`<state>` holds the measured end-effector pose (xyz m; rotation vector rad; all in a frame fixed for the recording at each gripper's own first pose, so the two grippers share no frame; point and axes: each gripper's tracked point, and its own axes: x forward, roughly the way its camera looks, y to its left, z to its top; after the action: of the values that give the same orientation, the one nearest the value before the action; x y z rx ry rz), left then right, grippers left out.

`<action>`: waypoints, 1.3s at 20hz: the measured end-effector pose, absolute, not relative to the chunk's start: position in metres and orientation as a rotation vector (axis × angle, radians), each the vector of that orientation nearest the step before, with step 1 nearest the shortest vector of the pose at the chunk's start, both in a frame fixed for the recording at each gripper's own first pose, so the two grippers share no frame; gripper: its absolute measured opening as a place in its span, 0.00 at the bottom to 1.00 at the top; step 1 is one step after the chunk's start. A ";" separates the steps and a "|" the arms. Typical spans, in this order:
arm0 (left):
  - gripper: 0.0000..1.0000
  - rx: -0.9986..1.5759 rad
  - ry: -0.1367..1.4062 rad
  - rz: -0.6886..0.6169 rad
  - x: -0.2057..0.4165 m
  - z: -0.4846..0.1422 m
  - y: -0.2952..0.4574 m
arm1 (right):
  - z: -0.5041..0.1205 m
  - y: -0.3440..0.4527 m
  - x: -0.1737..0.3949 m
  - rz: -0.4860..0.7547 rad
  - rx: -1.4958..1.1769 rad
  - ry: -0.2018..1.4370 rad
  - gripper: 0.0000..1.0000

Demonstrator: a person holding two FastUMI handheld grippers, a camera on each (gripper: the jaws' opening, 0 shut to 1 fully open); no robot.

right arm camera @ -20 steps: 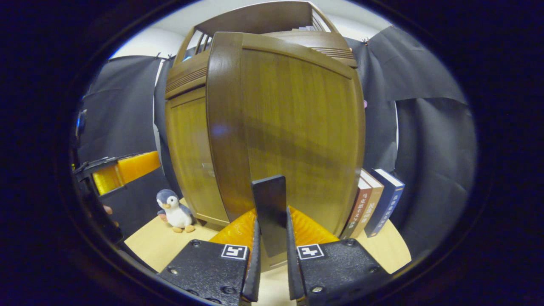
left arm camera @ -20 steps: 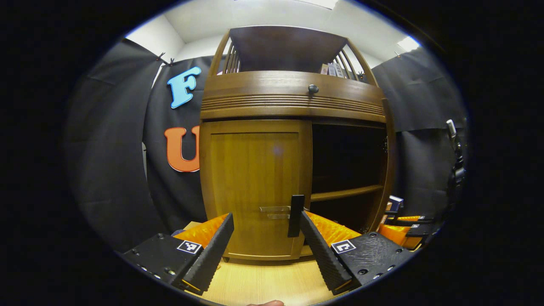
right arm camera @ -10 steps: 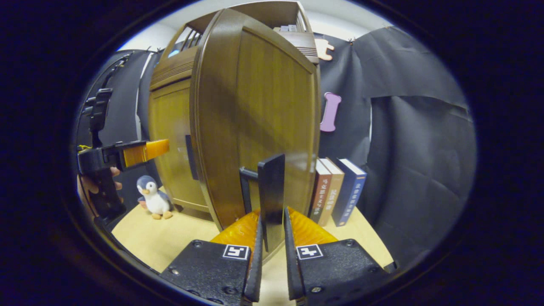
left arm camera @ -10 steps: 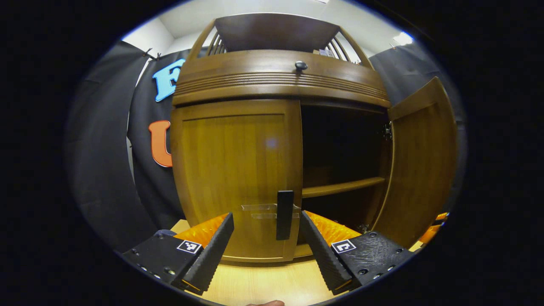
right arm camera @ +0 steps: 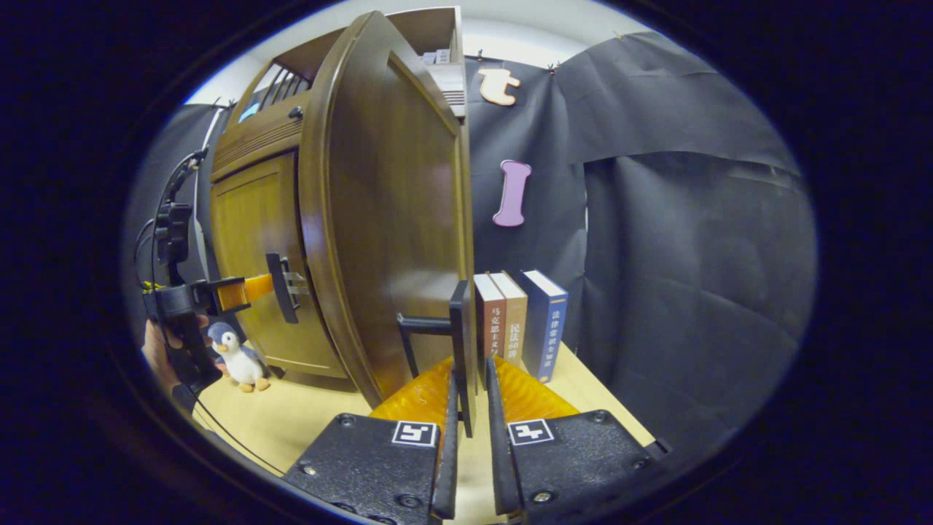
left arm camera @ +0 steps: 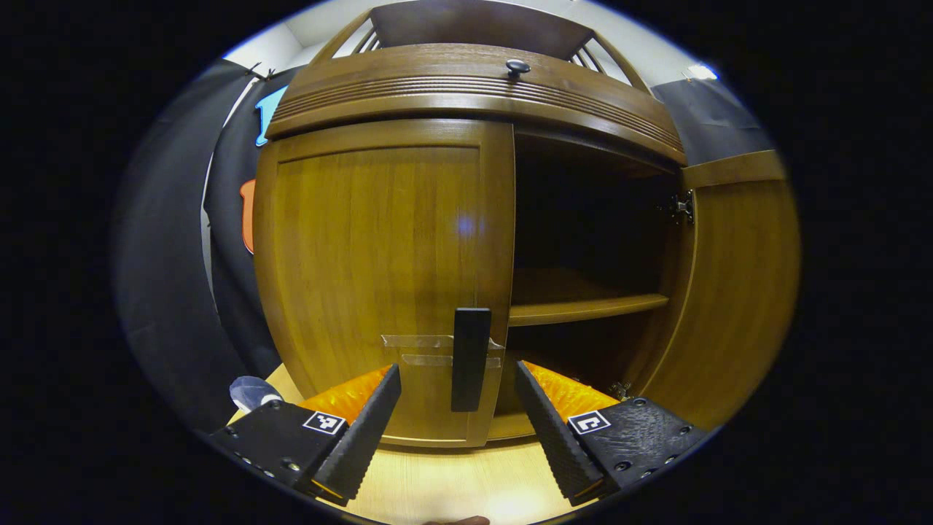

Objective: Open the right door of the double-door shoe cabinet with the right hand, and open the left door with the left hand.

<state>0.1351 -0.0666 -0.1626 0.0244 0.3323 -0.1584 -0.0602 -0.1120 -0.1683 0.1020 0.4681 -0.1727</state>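
Clamping both fingers of right gripper (right arm camera: pixel 466 467) on right handle (right arm camera: pixel 461 343) | right door (right arm camera: pixel 379 219) swung wide off cabinet (left arm camera: pixel 474 80) | left gripper (left arm camera: pixel 458 419) spread apart, flanking left handle (left arm camera: pixel 470 359) | left door (left arm camera: pixel 379 270) closed.

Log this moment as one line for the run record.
right door: open | right gripper: shut on right door handle | left door: closed | left gripper: open, at left door handle

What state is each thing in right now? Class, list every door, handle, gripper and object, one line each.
right door: swung wide open.
left door: closed.
right door's handle: clamped in the right gripper.
left door's handle: free, ahead of the open left gripper.
books: upright beside the cabinet.
penguin toy: standing upright.
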 end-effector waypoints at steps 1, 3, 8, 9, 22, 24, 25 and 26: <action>0.95 0.024 0.336 -0.162 0.137 -0.165 -0.070 | -0.168 -0.117 -0.063 -0.188 0.106 0.465 0.23; 0.95 0.021 0.346 -0.170 0.138 -0.167 -0.073 | -0.166 -0.128 -0.069 -0.224 0.107 0.458 0.23; 0.95 0.025 0.354 -0.179 0.142 -0.172 -0.081 | -0.164 -0.133 -0.075 -0.232 0.115 0.458 0.23; 0.95 0.024 0.359 -0.182 0.144 -0.174 -0.082 | -0.163 -0.136 -0.078 -0.241 0.113 0.459 0.23; 0.94 0.047 0.399 -0.179 0.175 -0.201 -0.090 | -0.120 -0.188 -0.105 -0.389 0.103 0.346 0.27; 0.93 0.045 0.400 -0.165 0.182 -0.205 -0.088 | -0.122 -0.179 -0.103 -0.373 0.097 0.360 0.32; 0.93 0.045 0.392 -0.161 0.183 -0.205 -0.087 | -0.123 -0.182 -0.106 -0.385 0.086 0.365 0.36; 0.92 0.044 0.382 -0.162 0.185 -0.203 -0.088 | -0.122 -0.185 -0.107 -0.394 0.078 0.368 0.41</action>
<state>0.1849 -0.0877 -0.2033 0.0441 0.3818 -0.1622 -0.1072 -0.1852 -0.1216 0.0779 0.3679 -0.3944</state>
